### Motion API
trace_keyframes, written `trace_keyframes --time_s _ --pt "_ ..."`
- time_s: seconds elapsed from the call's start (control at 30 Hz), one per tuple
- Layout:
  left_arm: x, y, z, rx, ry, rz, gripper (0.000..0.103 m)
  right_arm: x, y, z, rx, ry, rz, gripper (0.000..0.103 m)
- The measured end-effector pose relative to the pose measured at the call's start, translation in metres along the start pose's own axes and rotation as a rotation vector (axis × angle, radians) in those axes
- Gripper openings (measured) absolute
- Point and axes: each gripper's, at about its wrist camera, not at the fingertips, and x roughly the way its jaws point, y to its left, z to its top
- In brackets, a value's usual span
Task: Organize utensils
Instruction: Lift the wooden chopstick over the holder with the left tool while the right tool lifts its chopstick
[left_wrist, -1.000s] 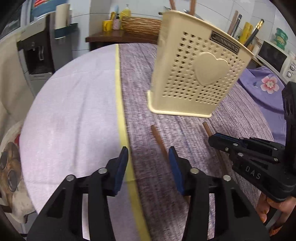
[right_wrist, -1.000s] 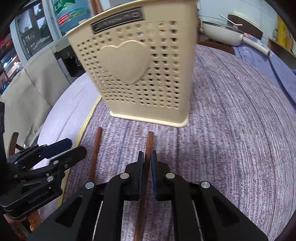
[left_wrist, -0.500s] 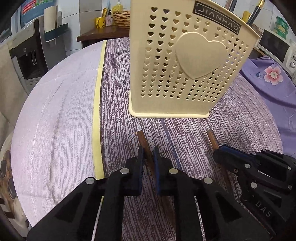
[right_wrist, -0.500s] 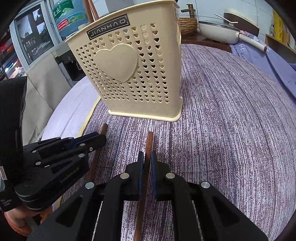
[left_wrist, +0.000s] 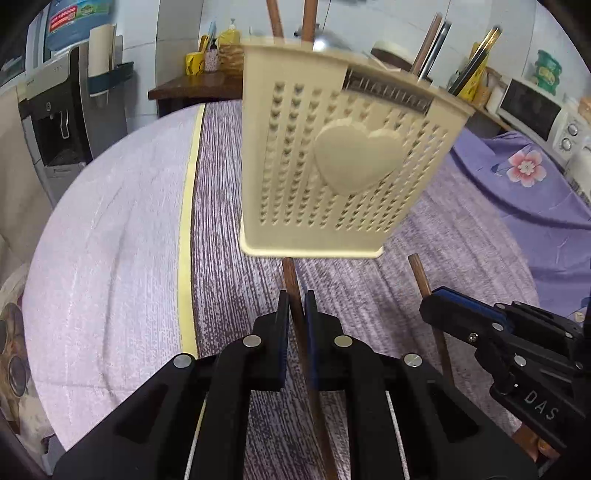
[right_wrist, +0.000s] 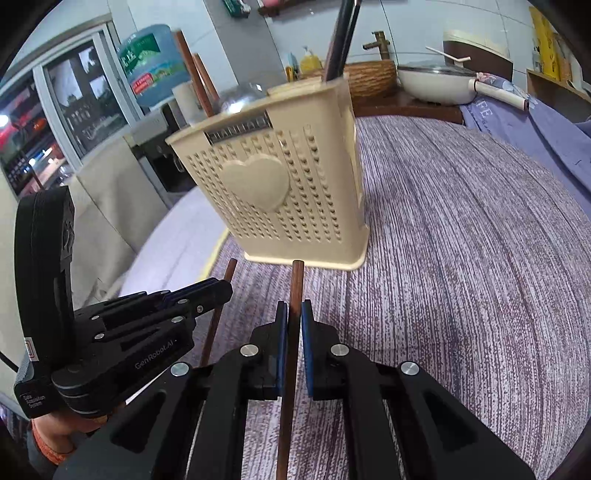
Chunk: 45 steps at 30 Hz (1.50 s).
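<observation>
A cream perforated utensil holder with a raised heart stands on the purple tablecloth; it also shows in the right wrist view. Several utensils stand in it. My left gripper is shut on a brown wooden chopstick that points at the holder's base. My right gripper is shut on a second brown chopstick. Both chopsticks are lifted off the cloth. The right gripper shows at the right of the left wrist view, the left gripper at the left of the right wrist view.
A round table with a purple cloth and a pale cloth, split by a yellow stripe. A water dispenser, a wicker basket, a white pan and a microwave stand behind.
The left gripper closed on its chopstick. Both grippers have since lifted their chopsticks off the cloth and tilted up, so the holder sits higher and farther in view.
</observation>
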Motion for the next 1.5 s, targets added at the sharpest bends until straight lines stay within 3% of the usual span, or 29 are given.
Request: trace_keyframes --time_s 0.23,0.6,1.1,1.2,1.37,1.5 --pt "-0.060 -0.008 0.016 0.024 -0.122 -0.060 0.008 -0.046 0.013 0.020 -0.029 -0.117 0.060 0.007" --pt "-0.129 -0.016 0.029 0.045 -0.232 -0.118 0.008 -0.099 0.034 0.037 -0.118 -0.239 0.102 0.007" --pt "-0.170 -0.020 0.059 0.095 -0.335 -0.096 0.008 -0.123 0.062 0.069 -0.203 -0.314 0.074 0.007" --pt "-0.178 -0.023 0.072 0.113 -0.361 -0.085 0.003 -0.127 0.066 0.083 -0.222 -0.324 0.062 0.007" --pt "-0.187 -0.028 0.096 0.136 -0.380 -0.079 0.003 -0.136 0.069 0.107 -0.224 -0.340 0.055 0.007" --pt "-0.184 -0.020 0.097 0.113 -0.383 -0.087 0.003 -0.129 0.065 0.105 -0.216 -0.329 0.042 0.007"
